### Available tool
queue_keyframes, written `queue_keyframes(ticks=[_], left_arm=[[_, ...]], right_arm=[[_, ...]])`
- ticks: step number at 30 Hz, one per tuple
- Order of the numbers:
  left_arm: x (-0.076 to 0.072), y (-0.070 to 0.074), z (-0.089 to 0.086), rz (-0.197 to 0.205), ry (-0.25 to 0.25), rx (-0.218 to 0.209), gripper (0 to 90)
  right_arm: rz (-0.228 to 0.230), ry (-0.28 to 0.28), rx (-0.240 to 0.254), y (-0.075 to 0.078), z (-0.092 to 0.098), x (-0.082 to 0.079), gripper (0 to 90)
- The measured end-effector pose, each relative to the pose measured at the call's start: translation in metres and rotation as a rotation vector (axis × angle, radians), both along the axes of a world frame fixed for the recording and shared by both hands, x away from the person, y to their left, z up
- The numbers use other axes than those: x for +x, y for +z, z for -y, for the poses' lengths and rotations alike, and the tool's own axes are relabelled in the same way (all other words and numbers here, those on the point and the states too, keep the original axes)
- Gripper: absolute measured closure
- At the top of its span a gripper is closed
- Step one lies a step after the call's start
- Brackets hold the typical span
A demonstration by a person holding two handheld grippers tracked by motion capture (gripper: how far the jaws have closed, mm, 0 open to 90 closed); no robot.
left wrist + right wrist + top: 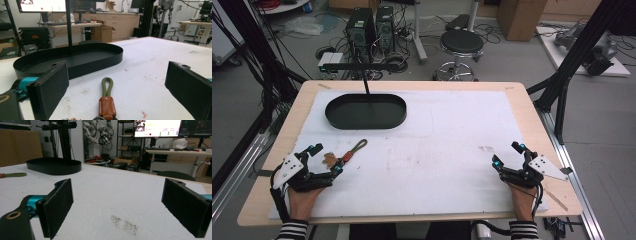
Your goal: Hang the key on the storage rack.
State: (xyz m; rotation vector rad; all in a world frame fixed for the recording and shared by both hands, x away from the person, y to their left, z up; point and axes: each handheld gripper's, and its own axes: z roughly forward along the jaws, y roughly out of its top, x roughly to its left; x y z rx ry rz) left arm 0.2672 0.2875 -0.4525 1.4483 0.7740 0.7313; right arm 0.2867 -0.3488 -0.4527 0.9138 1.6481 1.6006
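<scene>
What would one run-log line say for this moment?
left gripper: open, at key strap | right gripper: open, nothing between jaws | black tray: empty

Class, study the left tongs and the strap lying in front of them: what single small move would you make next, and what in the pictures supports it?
Probably ease the left tongs forward and close on the keychain strap with the olive cord loop and brown leather tab. Their jaws stand open, the strap lies on the white foam mat between them, and the black oval metal tray just beyond looks like a likely drop spot.

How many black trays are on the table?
1. The black oval tray sits on the white mat at the far left of the table, beyond the left gripper and the keychain strap. Nothing suggests another one hidden.
</scene>
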Motion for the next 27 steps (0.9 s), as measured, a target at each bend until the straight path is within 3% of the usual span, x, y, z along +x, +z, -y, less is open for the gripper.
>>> queue_keyframes(ticks=[20,24,27], left_arm=[[0.000,0.001,-0.001,-0.011,0.007,-0.001,5.6],[-0.002,0.011,-0.003,-0.034,-0.018,-0.015,5.6],[-0.003,0.026,-0.004,-0.027,-0.034,0.022,5.6]], right_arm=[[0.014,0.000,-0.013,0.000,-0.002,-0.002,9.3],[0.014,-0.001,-0.011,0.000,-0.001,-0.001,9.3],[0.013,0.001,-0.020,0.000,-0.002,-0.001,9.4]])
